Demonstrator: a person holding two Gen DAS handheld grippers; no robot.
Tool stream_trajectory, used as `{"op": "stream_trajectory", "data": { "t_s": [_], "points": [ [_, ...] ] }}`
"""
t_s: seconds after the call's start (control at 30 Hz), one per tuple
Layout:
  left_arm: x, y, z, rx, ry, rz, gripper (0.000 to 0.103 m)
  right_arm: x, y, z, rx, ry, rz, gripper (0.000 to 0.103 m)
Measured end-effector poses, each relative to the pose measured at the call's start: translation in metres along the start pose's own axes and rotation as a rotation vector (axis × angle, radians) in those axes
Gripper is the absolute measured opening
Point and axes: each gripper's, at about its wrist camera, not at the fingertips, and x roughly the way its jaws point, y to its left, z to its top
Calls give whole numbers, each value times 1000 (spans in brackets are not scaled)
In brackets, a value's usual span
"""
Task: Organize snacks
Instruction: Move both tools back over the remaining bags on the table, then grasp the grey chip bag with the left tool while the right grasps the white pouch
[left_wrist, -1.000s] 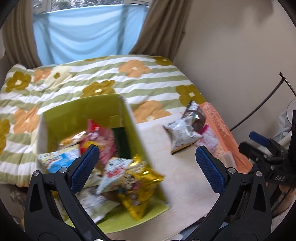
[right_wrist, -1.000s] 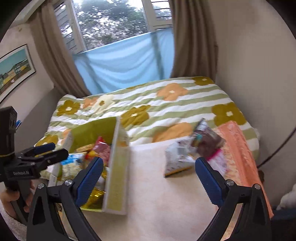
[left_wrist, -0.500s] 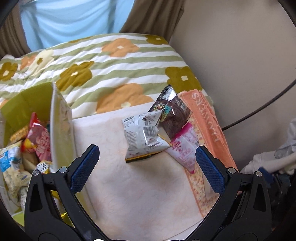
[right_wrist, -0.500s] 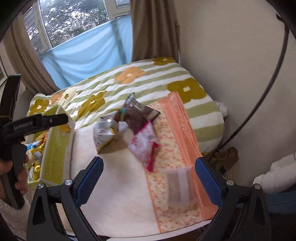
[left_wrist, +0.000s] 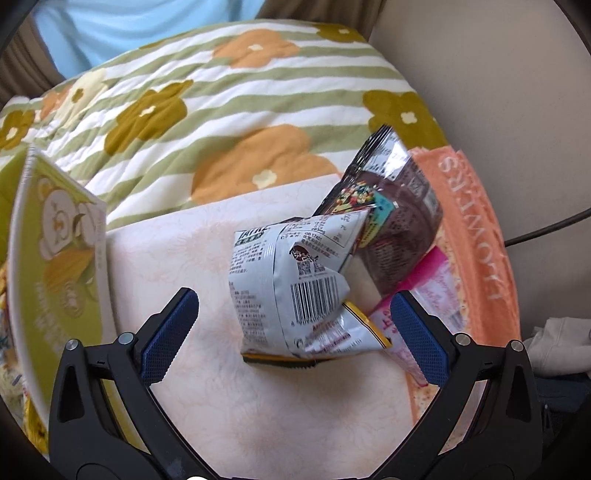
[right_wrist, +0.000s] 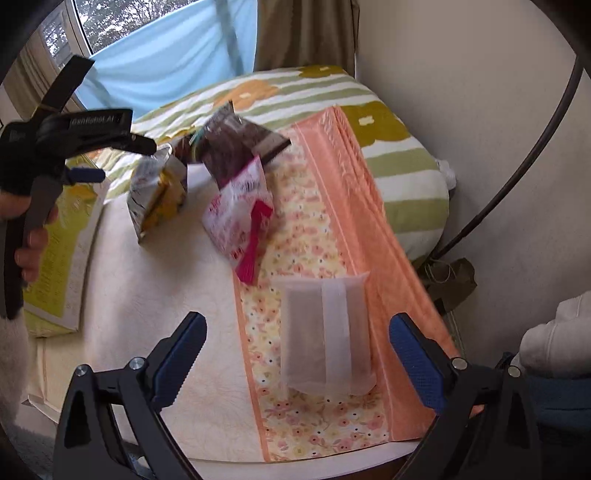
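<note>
Two open tools over snacks

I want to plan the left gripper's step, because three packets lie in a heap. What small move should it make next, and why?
Probably ease the left gripper forward and down, then close on the silver packet. Its fingers are open and empty, and this packet sits between them, nearest, lying partly over the brown packet and the pink packet. The green box waits on the left.
</note>
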Motion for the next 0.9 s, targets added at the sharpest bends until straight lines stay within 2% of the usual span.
{"op": "stream_trajectory", "data": {
  "t_s": [0.2, 0.33, 0.43, 0.47, 0.9],
  "points": [
    [34, -1, 7, 28, 61, -5, 102, 25, -7, -8, 75, 62, -42, 98],
    [48, 1, 9, 34, 91, -18, 94, 37, -11, -7, 94, 83, -65, 98],
    [50, 1, 10, 48, 88, -24, 92, 42, -10, -6, 98, 97, -60, 98],
    [51, 0, 12, 51, 87, -27, 87, 43, -10, -5, 100, 100, -59, 98],
    [47, 6, 11, 77, 77, -15, 68, 59, -7, -8, 103, 132, -93, 98]
  ]
}}
